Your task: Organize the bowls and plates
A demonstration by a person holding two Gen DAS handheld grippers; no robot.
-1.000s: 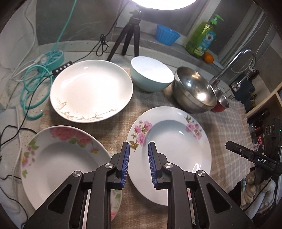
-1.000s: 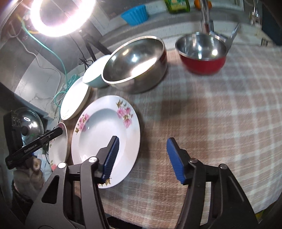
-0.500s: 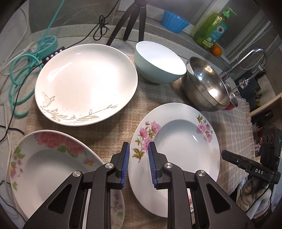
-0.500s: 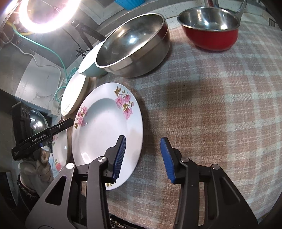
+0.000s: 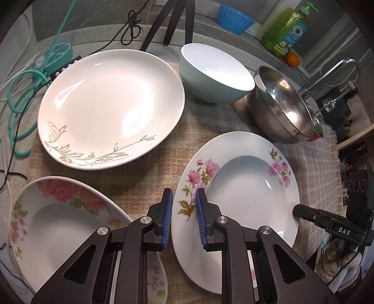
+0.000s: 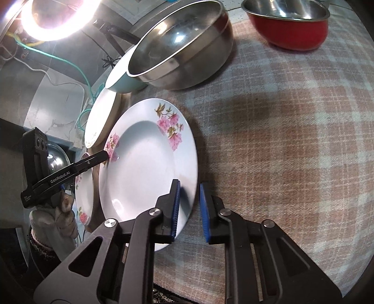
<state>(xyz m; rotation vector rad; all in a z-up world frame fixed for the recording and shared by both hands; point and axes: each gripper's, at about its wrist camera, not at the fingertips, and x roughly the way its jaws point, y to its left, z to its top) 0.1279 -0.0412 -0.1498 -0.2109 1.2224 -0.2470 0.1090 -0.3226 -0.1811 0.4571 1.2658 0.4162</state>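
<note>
A white plate with pink flowers (image 5: 245,187) (image 6: 145,163) lies on the checked cloth. My right gripper (image 6: 188,184) is shut on its right rim, one pad over the plate and one outside. My left gripper (image 5: 184,194) straddles the plate's left rim with a narrow gap, and its pads do not visibly press. A white plate with a gold leaf pattern (image 5: 109,105), a second flowered plate (image 5: 58,222), a teal bowl (image 5: 215,70), a steel bowl (image 5: 280,110) and a red bowl (image 6: 292,30) stand around it.
A tripod (image 5: 168,23), teal cables (image 5: 21,93) and a power strip (image 5: 58,51) crowd the back left. A soap bottle (image 5: 287,30), a blue cup (image 5: 233,16) and a tap (image 5: 339,67) line the back. A ring light (image 6: 53,18) glares.
The right jaws have closed from wide apart onto the flowered plate's right rim. Both grippers have sunk toward the plate, and the left one now straddles its left rim.
</note>
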